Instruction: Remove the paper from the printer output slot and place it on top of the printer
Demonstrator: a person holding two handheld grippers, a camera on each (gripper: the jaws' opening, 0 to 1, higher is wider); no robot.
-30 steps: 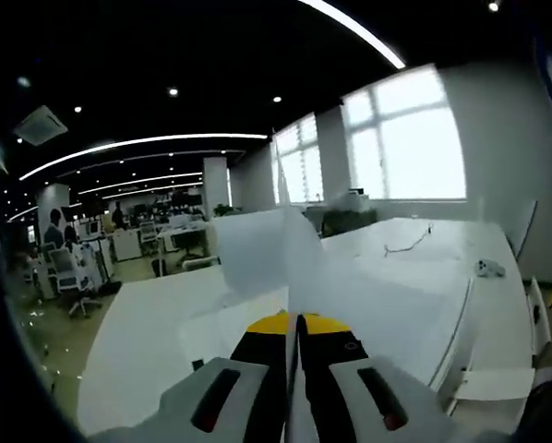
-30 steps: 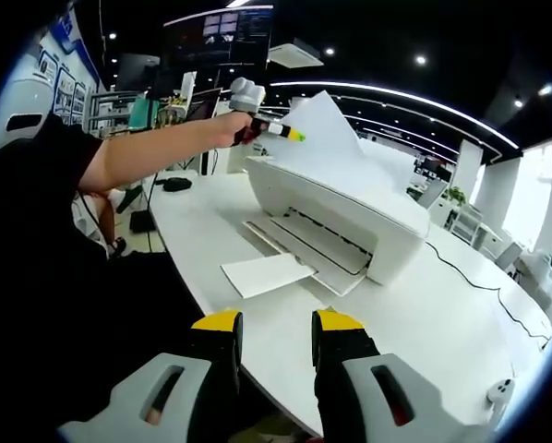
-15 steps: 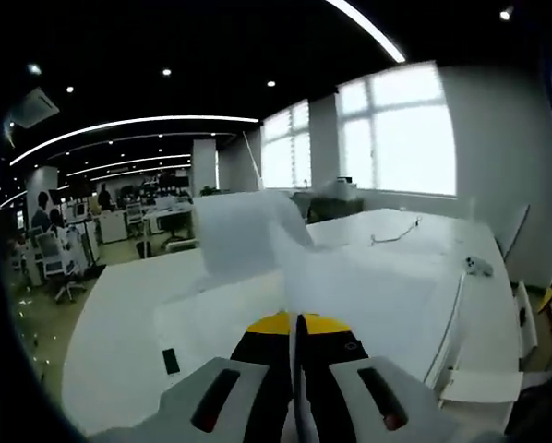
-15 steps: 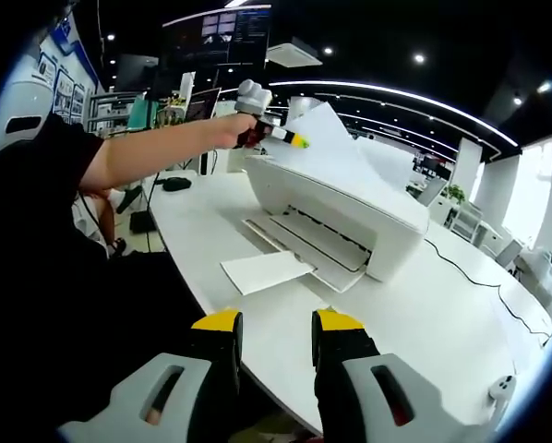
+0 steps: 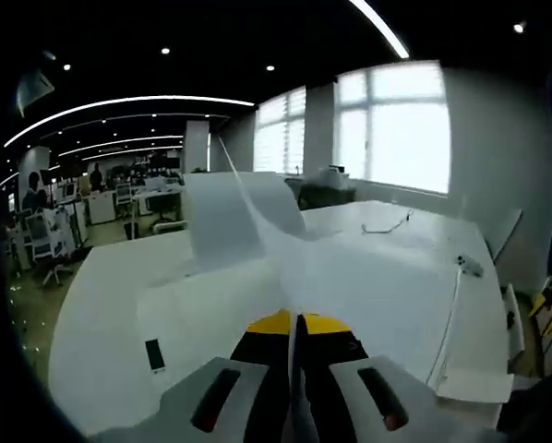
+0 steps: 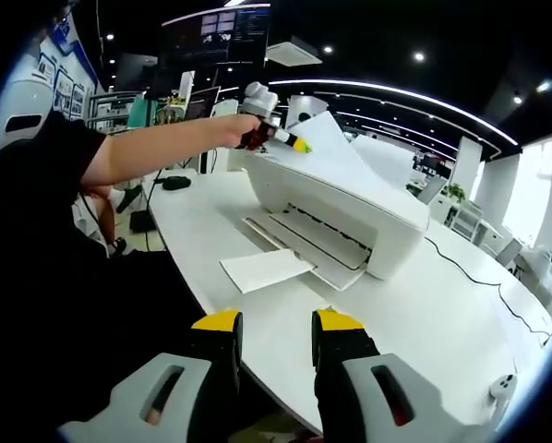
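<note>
At centre of the left gripper view, the left gripper (image 5: 295, 323) has its yellow-tipped jaws pressed together on the near edge of a sheet of paper (image 5: 258, 217), which rises and curls toward the upper middle of the frame above the white printer (image 5: 368, 286). Seen in the upper middle of the right gripper view, that gripper holds the sheet low over the printer's top, a bare forearm (image 6: 156, 152) reaching in from the left. Another sheet (image 6: 267, 270) lies on the output tray at centre frame. Bottom centre, the right gripper (image 6: 276, 325) has its jaws spread, holding nothing, over the white table (image 6: 424, 323).
</note>
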